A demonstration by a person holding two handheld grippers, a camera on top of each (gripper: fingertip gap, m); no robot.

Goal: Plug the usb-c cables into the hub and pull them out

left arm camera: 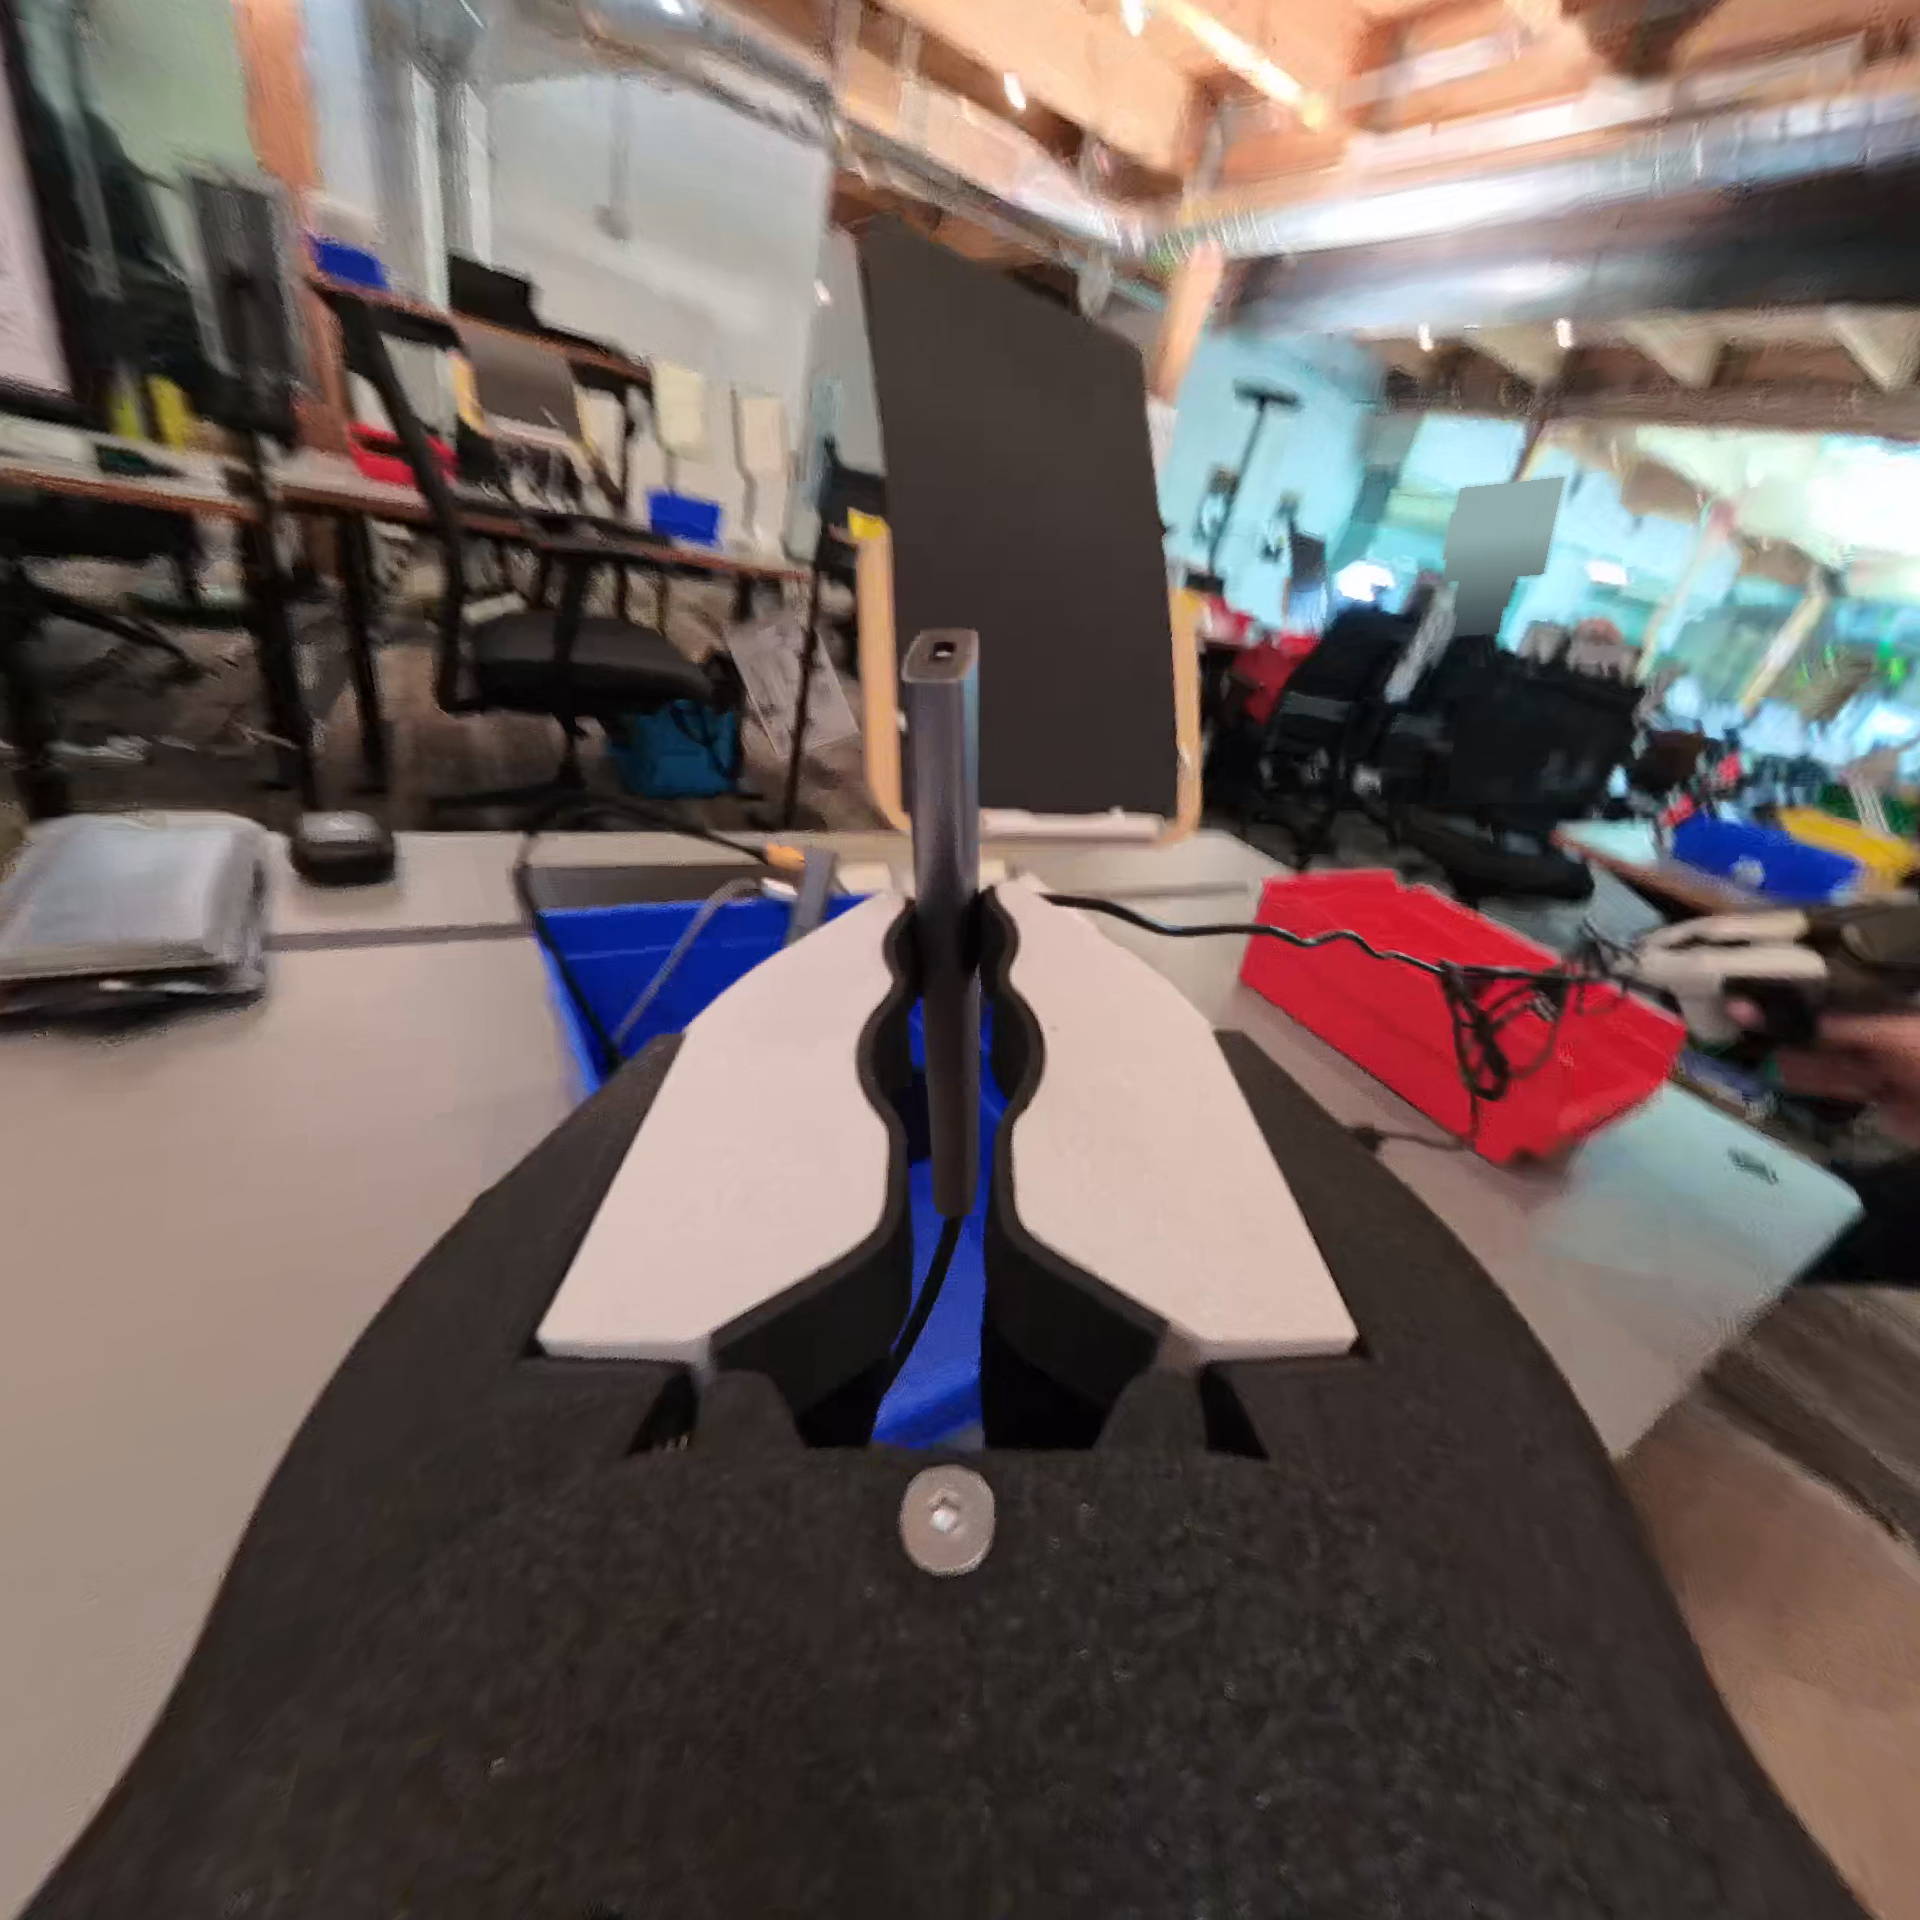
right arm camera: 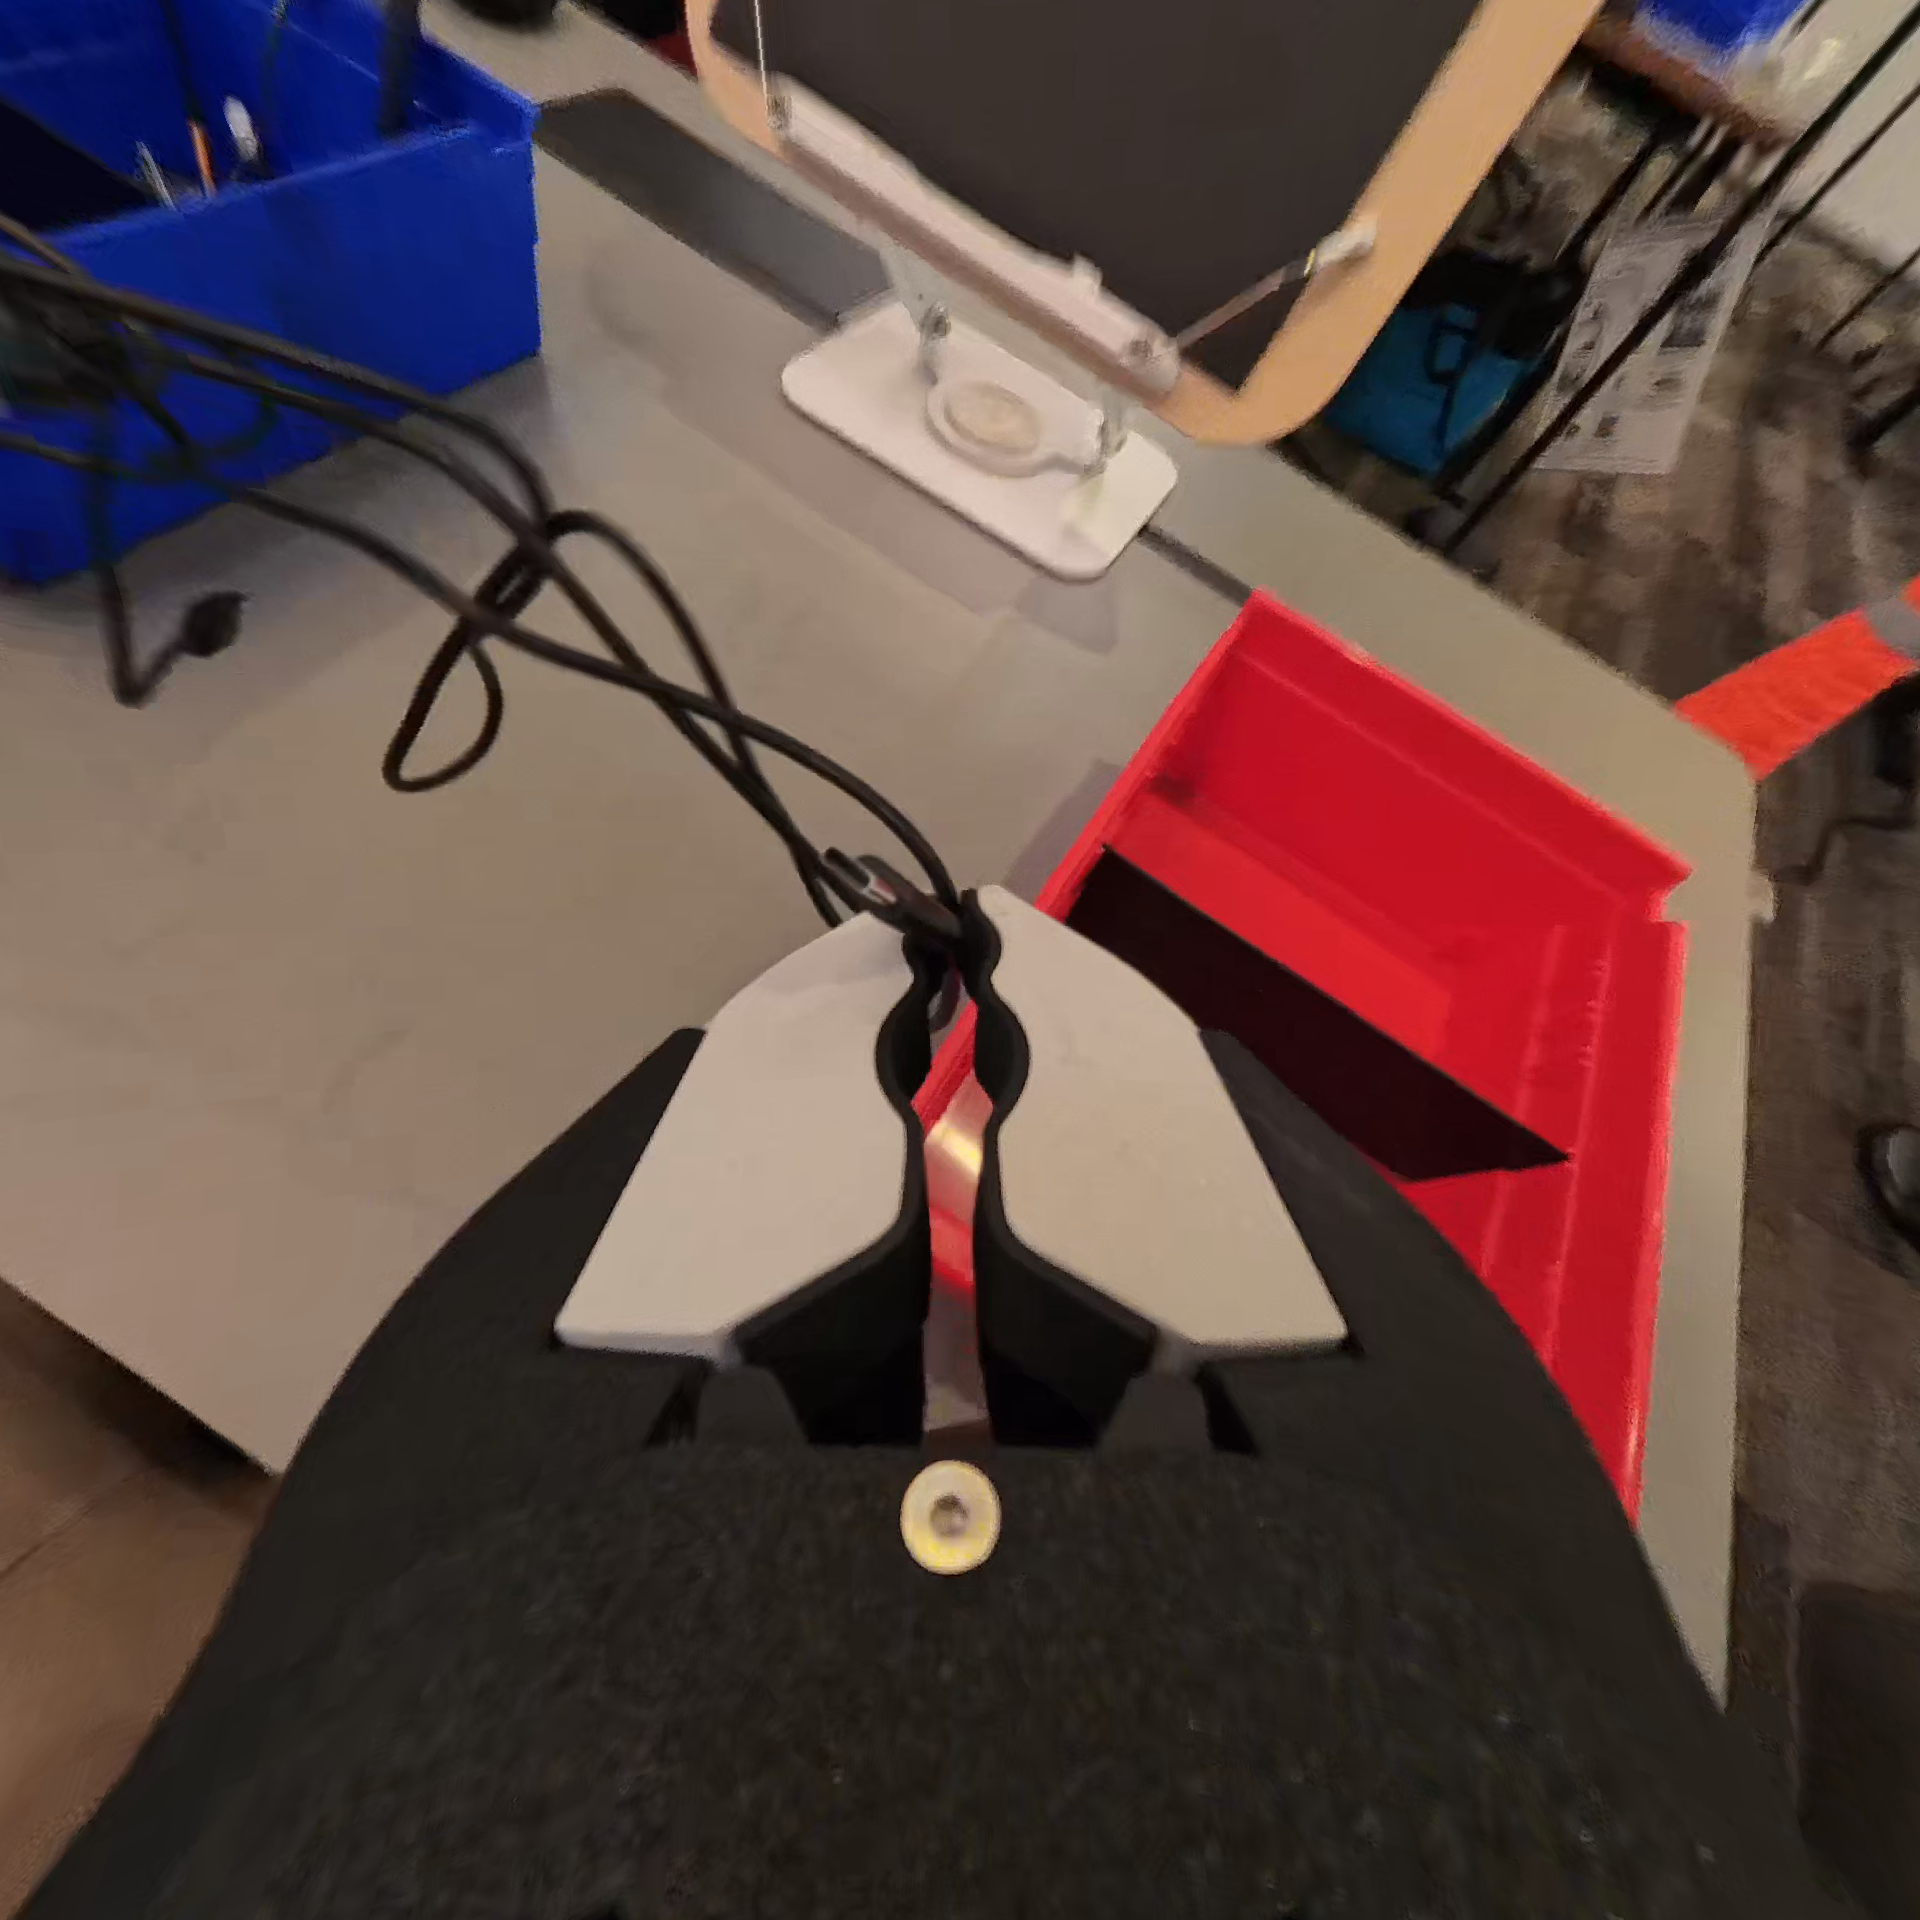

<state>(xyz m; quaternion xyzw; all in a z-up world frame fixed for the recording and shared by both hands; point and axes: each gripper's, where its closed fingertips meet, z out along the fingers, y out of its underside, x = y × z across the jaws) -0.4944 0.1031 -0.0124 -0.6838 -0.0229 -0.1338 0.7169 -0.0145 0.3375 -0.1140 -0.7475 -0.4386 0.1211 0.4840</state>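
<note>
In the right wrist view, the tangled thin black cables (right arm camera: pixel 644 675) run past the frame's left edge beside the blue plastic bin (right arm camera: pixel 343 249), itself cropped there; their far ends are unseen.

The hub (left arm camera: pixel 940 914) looks like brushed grey metal with a soft sheen. The left gripper (left arm camera: pixel 943 920) has matt, finely grained pale finger plates over rough, speckled black plastic, fixed by a shiny metal screw (left arm camera: pixel 945 1520); the right gripper (right arm camera: pixel 951 935) has the same finish. The cables (right arm camera: pixel 665 686) are smooth, slightly glossy black rubber. The red bin (right arm camera: pixel 1455 935) and blue bin (right arm camera: pixel 343 260) are glossy moulded plastic. The table (right arm camera: pixel 260 987) is smooth, matt grey laminate.
</note>
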